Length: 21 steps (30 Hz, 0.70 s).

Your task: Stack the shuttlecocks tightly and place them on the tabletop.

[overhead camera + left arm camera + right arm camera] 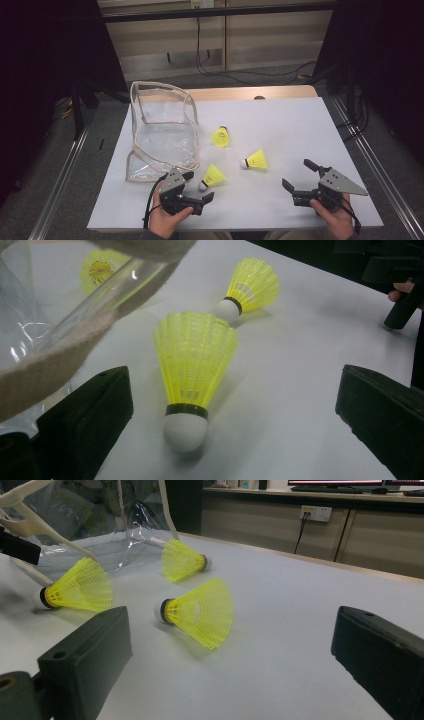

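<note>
Where the clear zip pouch (45,330) crosses the left gripper view, a third shuttlecock (97,270) shows blurred through its plastic. Left gripper (198,187): jaws wide apart, empty, flanking the nearest shuttlecock (212,177) untouched. Right gripper (298,175): jaws spread, empty, facing the middle shuttlecock (255,160). White table (300,125); cabinets behind.

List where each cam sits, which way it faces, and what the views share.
High view: above the person's side, facing forward and down on the table; both hands, left gripper and right gripper at the bottom.
Left gripper view: low, along its own open jaws at the nearest shuttlecock beside the clear bag.
Right gripper view: low, between its open jaws toward the middle shuttlecock.
Shared: three shuttlecocks, the bag.
</note>
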Each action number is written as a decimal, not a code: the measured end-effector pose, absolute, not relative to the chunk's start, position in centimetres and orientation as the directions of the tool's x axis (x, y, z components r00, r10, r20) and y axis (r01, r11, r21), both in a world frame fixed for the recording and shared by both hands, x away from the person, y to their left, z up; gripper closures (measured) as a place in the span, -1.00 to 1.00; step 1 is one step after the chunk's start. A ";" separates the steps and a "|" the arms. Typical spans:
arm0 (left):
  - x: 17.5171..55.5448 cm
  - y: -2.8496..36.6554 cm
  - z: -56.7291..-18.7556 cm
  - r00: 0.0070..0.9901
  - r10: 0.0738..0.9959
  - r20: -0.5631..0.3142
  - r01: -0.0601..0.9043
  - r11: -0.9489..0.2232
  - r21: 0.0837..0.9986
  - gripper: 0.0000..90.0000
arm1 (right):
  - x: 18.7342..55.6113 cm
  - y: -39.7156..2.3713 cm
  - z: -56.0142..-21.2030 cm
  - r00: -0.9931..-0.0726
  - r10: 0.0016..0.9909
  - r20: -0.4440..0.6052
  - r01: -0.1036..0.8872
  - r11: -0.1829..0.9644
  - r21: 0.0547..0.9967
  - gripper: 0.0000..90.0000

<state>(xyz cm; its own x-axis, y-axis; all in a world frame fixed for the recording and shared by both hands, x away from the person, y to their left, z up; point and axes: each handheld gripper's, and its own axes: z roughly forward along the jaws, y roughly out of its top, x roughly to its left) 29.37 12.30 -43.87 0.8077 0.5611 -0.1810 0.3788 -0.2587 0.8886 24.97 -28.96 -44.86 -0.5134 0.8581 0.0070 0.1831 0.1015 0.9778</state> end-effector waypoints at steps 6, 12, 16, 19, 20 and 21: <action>29.5 11.6 -43.8 0.805 0.566 -0.181 0.384 -0.263 0.885 -0.96 | 25.0 -29.0 -44.9 -0.514 0.858 0.007 0.184 0.102 0.978 -0.95; 29.7 11.0 -43.8 0.803 0.568 -0.180 0.389 -0.272 0.880 -0.96 | 25.0 -29.0 -44.9 -0.514 0.858 0.007 0.182 0.101 0.978 -0.95; 29.8 10.7 -43.7 0.799 0.574 -0.179 0.394 -0.275 0.877 -0.96 | 25.0 -29.0 -44.9 -0.515 0.857 0.008 0.183 0.100 0.978 -0.95; 29.9 10.5 -43.7 0.793 0.581 -0.180 0.398 -0.271 0.877 -0.96 | 25.0 -29.0 -44.8 -0.516 0.857 0.008 0.183 0.101 0.978 -0.95; 29.9 10.4 -43.7 0.794 0.582 -0.176 0.397 -0.275 0.876 -0.95 | 25.0 -29.0 -44.8 -0.515 0.857 0.008 0.184 0.101 0.978 -0.95; 29.9 10.2 -43.7 0.789 0.588 -0.179 0.401 -0.272 0.875 -0.95 | 25.0 -29.0 -44.8 -0.515 0.857 0.007 0.182 0.101 0.978 -0.95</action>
